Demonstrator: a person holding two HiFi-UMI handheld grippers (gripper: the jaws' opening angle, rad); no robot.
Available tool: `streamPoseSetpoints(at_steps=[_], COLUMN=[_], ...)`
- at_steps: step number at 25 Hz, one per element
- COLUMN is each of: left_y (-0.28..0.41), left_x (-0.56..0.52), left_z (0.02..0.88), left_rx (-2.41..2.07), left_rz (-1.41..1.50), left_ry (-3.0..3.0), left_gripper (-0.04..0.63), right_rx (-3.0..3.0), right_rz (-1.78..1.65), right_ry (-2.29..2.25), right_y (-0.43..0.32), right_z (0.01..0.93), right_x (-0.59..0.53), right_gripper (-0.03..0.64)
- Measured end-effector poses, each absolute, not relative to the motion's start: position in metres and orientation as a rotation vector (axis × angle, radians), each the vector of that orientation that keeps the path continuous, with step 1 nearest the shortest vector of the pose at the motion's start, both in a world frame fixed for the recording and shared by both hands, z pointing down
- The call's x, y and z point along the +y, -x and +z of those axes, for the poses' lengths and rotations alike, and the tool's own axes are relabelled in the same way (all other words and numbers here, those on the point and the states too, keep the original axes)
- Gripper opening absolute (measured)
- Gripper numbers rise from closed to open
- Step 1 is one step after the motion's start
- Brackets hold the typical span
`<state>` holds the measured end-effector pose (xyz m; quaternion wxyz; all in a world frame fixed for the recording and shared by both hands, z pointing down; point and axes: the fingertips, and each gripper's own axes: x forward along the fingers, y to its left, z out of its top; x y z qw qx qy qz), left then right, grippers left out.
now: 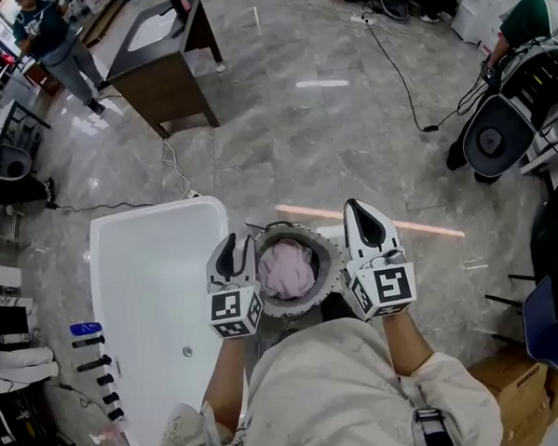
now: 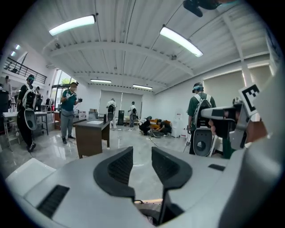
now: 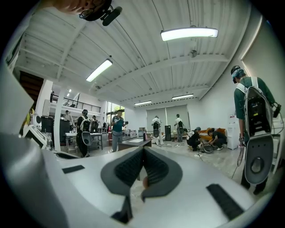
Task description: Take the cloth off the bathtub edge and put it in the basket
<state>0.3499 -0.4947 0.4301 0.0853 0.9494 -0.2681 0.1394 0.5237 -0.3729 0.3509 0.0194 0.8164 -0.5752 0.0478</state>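
Risk: small, pink cloth (image 1: 287,269) already lies inside round grey basket (image 1: 332,267), just beside white bathtub (image 1: 145,285); likely trouble only if either tool dips and knocks basket over, or loose fold creeps over rim and slides out. Cloth: crumpled soft heap filling basket middle, none seen over rim. Left hand-held gripper (image 2: 142,158): jaws partly apart, nothing between. Right hand-held gripper (image 3: 143,156): jaws closed tip to tip, empty

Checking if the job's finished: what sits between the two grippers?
The basket, pink cloth inside, sits between the left gripper and right gripper, in the head view.
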Motion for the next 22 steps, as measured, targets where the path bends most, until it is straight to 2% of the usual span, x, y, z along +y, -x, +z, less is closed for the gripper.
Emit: streamPoseSetpoints(at_steps=[22], left_y=[-0.394], left_x=[-0.488], left_z=[0.249], left_rx=[-0.823], left_rz=[-0.115], left_ry=[-3.105], left_gripper=[0.129], right_rx=[-1.725], right_rz=[-0.194], right_ry=[-2.685], right_y=[-0.544], right_z=[0.260], right_x=[-0.343], right_gripper=[-0.012])
